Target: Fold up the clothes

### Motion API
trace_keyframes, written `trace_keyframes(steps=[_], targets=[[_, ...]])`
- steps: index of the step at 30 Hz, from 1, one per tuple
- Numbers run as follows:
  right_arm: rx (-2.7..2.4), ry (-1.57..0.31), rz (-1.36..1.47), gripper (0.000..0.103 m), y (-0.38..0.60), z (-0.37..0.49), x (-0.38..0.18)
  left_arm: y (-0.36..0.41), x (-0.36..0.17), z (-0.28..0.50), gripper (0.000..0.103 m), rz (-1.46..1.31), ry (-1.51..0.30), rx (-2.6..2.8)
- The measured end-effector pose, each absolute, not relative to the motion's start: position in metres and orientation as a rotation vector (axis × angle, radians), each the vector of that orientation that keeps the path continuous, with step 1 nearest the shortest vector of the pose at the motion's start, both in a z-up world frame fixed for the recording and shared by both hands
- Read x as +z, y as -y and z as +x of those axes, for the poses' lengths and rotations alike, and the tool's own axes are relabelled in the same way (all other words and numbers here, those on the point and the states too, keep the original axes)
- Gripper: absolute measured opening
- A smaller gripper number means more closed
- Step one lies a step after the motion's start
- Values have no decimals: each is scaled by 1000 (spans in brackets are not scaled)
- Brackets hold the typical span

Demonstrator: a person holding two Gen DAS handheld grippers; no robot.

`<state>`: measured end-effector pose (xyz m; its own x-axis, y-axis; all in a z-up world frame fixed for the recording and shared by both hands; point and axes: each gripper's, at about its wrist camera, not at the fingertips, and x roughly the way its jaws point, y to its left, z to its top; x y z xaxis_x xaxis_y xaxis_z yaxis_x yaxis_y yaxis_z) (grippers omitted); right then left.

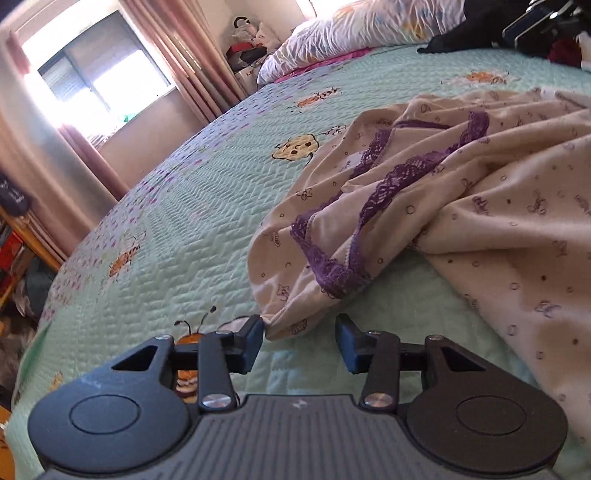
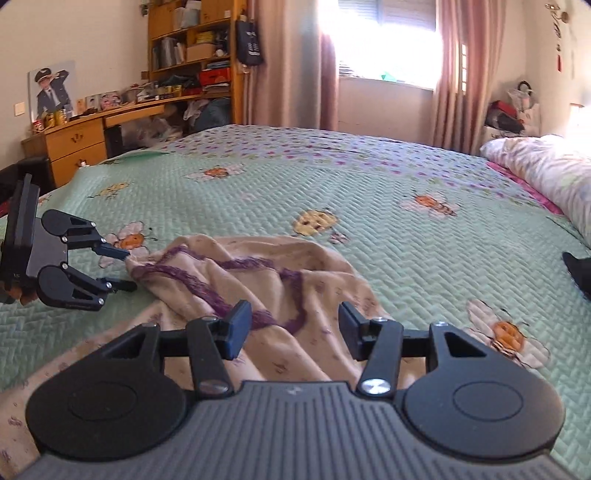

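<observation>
Bed, green quilt (image 2: 369, 192) with bee and flower pattern: landmark for all entries.

1. Garment (image 1: 480, 206), cream cotton with small print and purple lace trim (image 1: 399, 177). Lies crumpled and unfolded on the quilt, near the quilt's front edge. One corner points toward the left gripper.

2. Left gripper (image 1: 300, 338), black with blue pads. Low over the quilt at the garment's corner. Jaws wide apart; the left pad (image 1: 253, 343) is touching or just beside the cloth tip, nothing clamped. Seen from the right wrist view (image 2: 125, 269) it sits at the garment's far left end, fingers spread.

3. Right gripper (image 2: 295, 328). Over the garment's near side, above the lace. Jaws wide, holding nothing; cloth shows between the fingers.

4. Pillow (image 2: 546, 173), white with pale print, at the quilt's right end.

5. Dark clothing (image 1: 461, 26), beside the pillow, beyond the garment.

6. Wooden desk (image 2: 81, 136) and shelves (image 2: 192, 48), past the quilt's left end.

7. Window (image 2: 384, 40) with pink curtains (image 2: 295, 62), behind the quilt's far side.
</observation>
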<state>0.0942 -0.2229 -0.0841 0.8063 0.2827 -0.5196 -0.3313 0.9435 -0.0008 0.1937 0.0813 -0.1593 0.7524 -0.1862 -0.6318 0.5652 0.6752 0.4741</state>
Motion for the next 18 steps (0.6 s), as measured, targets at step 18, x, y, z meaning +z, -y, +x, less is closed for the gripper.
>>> trace_keyframes(steps=[18], targets=[[387, -709, 82, 55, 268, 251, -127, -123, -109, 189, 7, 122, -561, -422]])
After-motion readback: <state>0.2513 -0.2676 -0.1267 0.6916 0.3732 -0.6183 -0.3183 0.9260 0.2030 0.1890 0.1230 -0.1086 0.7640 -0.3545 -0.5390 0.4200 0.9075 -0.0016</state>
